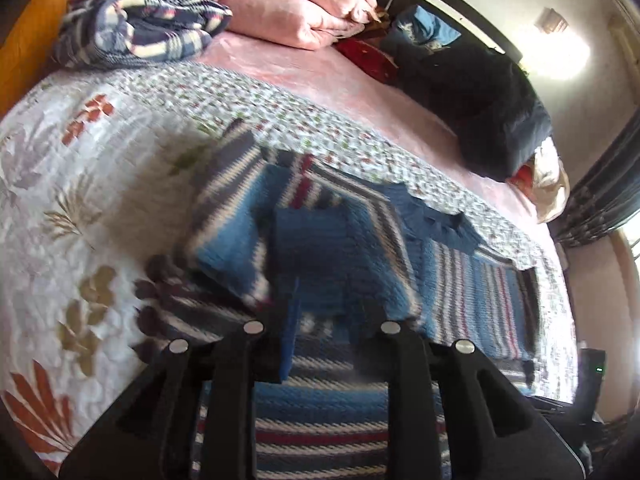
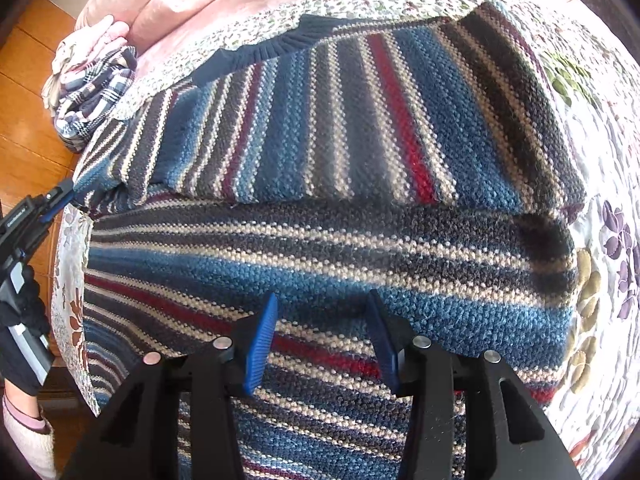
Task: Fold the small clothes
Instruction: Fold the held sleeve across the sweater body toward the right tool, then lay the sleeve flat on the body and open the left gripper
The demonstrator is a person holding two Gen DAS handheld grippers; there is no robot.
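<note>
Surface: bed covered by a floral quilt, with pink bedding beyond it; wooden floor is seen to the left of the right claw.
Background: plaid cloth and pink pillows are piled far ahead of the left claw, well apart from the work.
Task item: striped sweater is spread on the quilt, directly below and ahead of both claws; one part is already laid across the body, its edge running across just ahead of the right claw; a dark ribbed cuff or hem lies at the far edge.
Left claw: jaws are seen apart over the knit; the view is motion-blurred, and no cloth is seen pinched between them.
Right claw: jaws are held wide apart, just above the sweater, nothing gripped.
Other: the left claw is also seen at the left border of the right view, near a sweater corner; contact cannot be confirmed.
Step in hand: judged to be mid-fold, between grasps.
Next move: an edge of the sweater would need to be pinched at both sides and carried over evenly; thick knit is likely to bunch if only one layer is caught.
</note>
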